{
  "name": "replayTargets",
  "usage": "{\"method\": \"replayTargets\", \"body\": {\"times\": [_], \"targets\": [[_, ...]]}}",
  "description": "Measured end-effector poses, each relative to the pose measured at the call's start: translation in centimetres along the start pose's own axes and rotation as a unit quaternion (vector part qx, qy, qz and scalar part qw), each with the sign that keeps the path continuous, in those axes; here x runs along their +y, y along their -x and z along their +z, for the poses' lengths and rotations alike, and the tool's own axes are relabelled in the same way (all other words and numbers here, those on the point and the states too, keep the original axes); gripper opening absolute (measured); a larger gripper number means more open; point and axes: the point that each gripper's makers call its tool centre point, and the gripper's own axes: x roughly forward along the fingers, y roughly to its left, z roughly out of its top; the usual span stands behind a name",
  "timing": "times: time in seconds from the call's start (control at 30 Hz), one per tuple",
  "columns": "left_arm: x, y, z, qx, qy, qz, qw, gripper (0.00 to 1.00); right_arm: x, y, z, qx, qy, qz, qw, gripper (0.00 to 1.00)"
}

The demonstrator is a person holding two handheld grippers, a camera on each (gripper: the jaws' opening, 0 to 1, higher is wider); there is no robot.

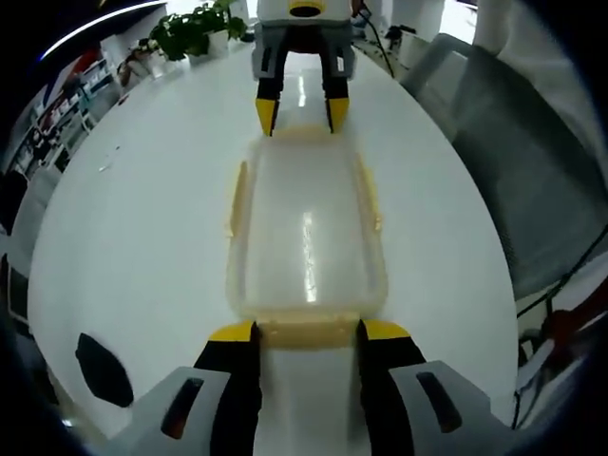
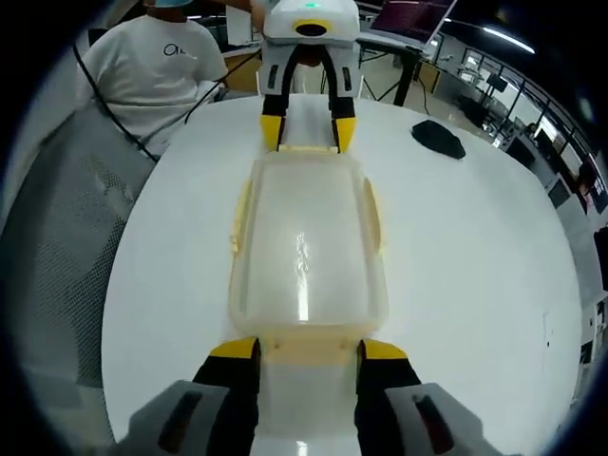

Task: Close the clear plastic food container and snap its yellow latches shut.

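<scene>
A clear plastic container (image 1: 306, 228) with its lid on lies lengthwise on the white round table (image 1: 142, 190). Pale yellow latches run along its long sides (image 1: 236, 199) and its ends. My left gripper (image 1: 309, 332) is open, its yellow-tipped jaws standing either side of the near end latch (image 1: 309, 330). My right gripper (image 1: 302, 114) faces it at the far end. In the right gripper view the container (image 2: 306, 247) lies the same way. There my right gripper (image 2: 309, 350) is open astride its end latch (image 2: 309, 347), and the left gripper (image 2: 309, 133) is opposite.
A flat black object (image 1: 103, 369) (image 2: 439, 138) lies on the table beside the left gripper. A potted plant (image 1: 190, 33) stands at the table's far side. A grey mesh chair (image 1: 532, 171) (image 2: 57, 247) sits at the table's edge. A person in a white shirt (image 2: 157, 66) sits beyond.
</scene>
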Motion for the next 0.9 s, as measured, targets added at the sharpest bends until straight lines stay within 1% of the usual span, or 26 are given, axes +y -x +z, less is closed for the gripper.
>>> {"method": "replayTargets", "body": {"times": [0.17, 0.33, 0.47, 0.57, 0.67, 0.77, 0.9], "targets": [[0.0, 0.0, 0.0, 0.003, 0.007, 0.003, 1.0, 0.39, 0.1, -0.1, 0.0, 0.001, 0.001, 0.003, 1.0, 0.38], [0.1, -0.1, 0.0, 0.004, 0.01, 0.004, 0.9999, 0.38, 0.1, -0.1, 0.0, -0.005, 0.002, 0.003, 1.0, 0.37], [0.1, -0.1, 0.1, 0.006, 0.012, 0.006, 0.9999, 0.37, 0.1, -0.1, 0.0, -0.003, -0.006, 0.001, 1.0, 0.37], [0.0, 0.0, 0.0, 0.007, 0.001, 0.009, 0.9999, 0.37, 0.4, -0.1, 0.2, 0.005, -0.009, -0.002, 0.9999, 0.37], [-0.2, 0.4, 0.1, 0.013, -0.003, 0.014, 0.9998, 0.37, 0.6, -0.1, 0.3, 0.003, -0.011, 0.001, 0.9999, 0.37], [-0.7, 1.2, 0.5, 0.007, 0.017, 0.008, 0.9998, 0.37, 0.7, 0.6, 0.4, 0.004, 0.002, -0.003, 1.0, 0.37], [-1.3, 2.2, 1.0, 0.001, 0.017, 0.008, 0.9998, 0.37, 1.3, 2.1, 1.1, -0.015, 0.003, 0.0, 0.9999, 0.37]]}}
